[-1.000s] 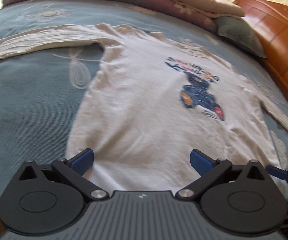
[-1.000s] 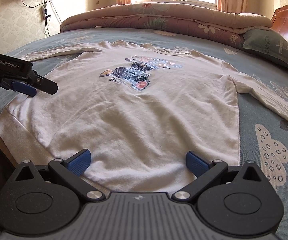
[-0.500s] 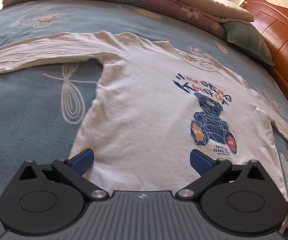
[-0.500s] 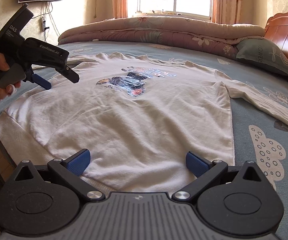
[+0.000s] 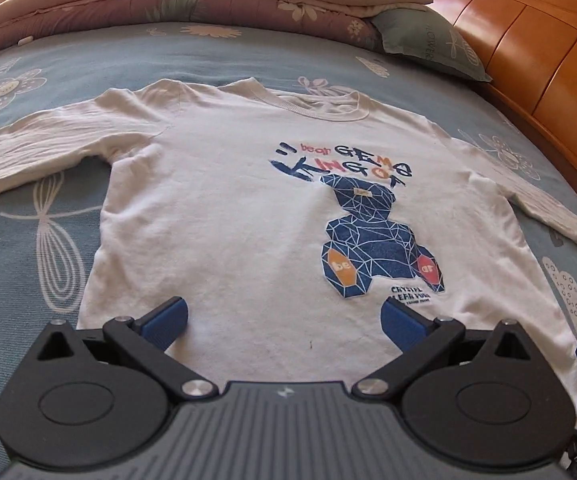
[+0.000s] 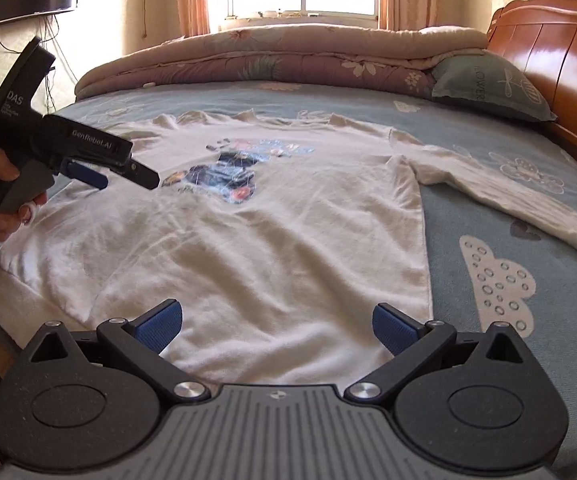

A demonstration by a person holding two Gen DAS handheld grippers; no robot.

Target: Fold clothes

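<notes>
Since a second ago our left gripper [image 5: 284,318] has lifted above the near hem, both sets of jaws wide and empty; we judge the white shirt [image 5: 248,208], flat on the bed [image 5: 16,264], light and limp, best pinched at hem corners or sleeve ends, right gripper [image 6: 274,322] alongside.

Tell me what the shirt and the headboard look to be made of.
Shirt: soft knit, probably cotton; matte white, fine creases, ribbed collar, and a printed bear graphic. Headboard: wood or wood veneer, orange-brown, with a glossy lacquer that throws highlights.
</notes>
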